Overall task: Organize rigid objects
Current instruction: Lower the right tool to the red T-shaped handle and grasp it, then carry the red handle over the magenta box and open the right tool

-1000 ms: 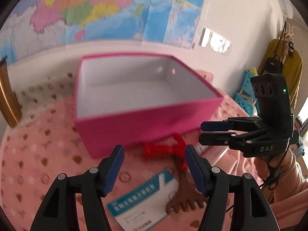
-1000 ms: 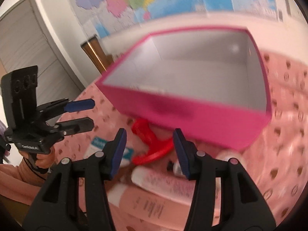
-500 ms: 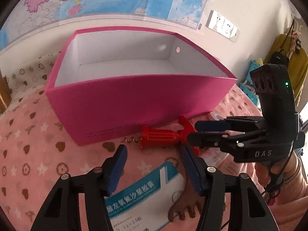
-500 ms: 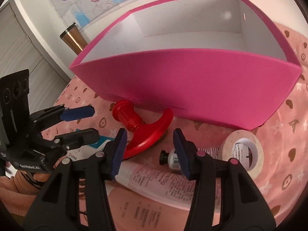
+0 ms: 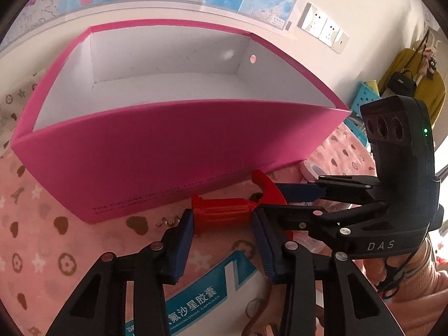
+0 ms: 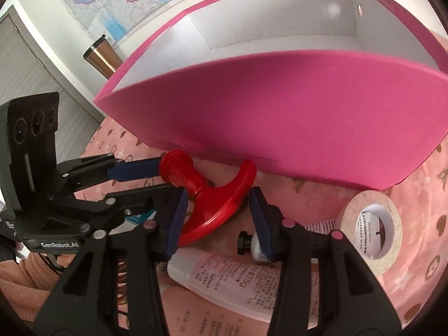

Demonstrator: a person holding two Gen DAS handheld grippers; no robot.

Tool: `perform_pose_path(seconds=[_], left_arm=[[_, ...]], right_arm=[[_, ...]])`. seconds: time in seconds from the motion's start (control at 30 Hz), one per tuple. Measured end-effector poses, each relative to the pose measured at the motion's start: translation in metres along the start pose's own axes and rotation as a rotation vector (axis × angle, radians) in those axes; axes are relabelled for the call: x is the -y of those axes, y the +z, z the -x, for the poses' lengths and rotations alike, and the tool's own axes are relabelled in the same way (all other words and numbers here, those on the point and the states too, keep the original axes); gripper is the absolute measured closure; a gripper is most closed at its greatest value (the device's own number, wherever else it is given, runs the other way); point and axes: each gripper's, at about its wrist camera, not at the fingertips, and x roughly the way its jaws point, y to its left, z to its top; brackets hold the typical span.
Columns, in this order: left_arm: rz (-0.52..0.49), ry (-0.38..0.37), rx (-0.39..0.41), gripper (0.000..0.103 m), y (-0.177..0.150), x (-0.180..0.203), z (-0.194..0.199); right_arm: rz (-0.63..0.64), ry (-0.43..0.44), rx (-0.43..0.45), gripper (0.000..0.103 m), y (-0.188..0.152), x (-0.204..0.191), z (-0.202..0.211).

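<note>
I'm holding both grippers low and close together, aiming in from opposite sides so their tips are nearly crossing. My left gripper (image 5: 221, 232) is sitting with its jaws spread wide. My right gripper (image 6: 217, 210) is gaping open too, its handle wrapped in my right hand (image 5: 392, 268), pink sleeve showing at the wrist.

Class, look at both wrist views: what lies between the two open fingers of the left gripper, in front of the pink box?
The red corkscrew lies there: its ribbed barrel sits between the left gripper fingers, before the pink box. The left wrist view shows this best.
</note>
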Motion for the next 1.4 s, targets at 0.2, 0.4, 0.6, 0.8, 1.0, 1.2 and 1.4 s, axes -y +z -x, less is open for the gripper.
perform_pose_path(seconds=[0.2, 0.4, 0.6, 0.8, 1.0, 1.2, 1.4], left_arm=[[0.034, -0.042, -0.006, 0.060, -0.001, -0.002, 0.006], [0.030, -0.061, 0.021, 0.060, -0.006, 0.005, 0.022], [0.017, -0.071, 0.054, 0.060, -0.009, 0.015, 0.038], [0.014, -0.077, 0.088, 0.060, -0.011, 0.023, 0.054], [-0.010, -0.077, 0.125, 0.060, -0.007, 0.034, 0.071], [-0.030, -0.081, 0.166, 0.060, 0.002, 0.043, 0.084], [-0.053, -0.078, 0.201, 0.060, 0.015, 0.050, 0.092]], right_arm=[[0.000, 0.003, 0.025, 0.059, -0.002, -0.001, 0.008], [0.028, 0.003, 0.079, 0.069, -0.003, -0.008, 0.026], [0.057, 0.001, 0.111, 0.075, -0.007, -0.017, 0.039], [0.082, 0.006, 0.136, 0.079, -0.009, -0.026, 0.052], [0.125, -0.002, 0.166, 0.082, -0.009, -0.035, 0.069], [0.164, -0.012, 0.206, 0.083, -0.003, -0.042, 0.086], [0.192, -0.023, 0.245, 0.083, 0.005, -0.042, 0.102]])
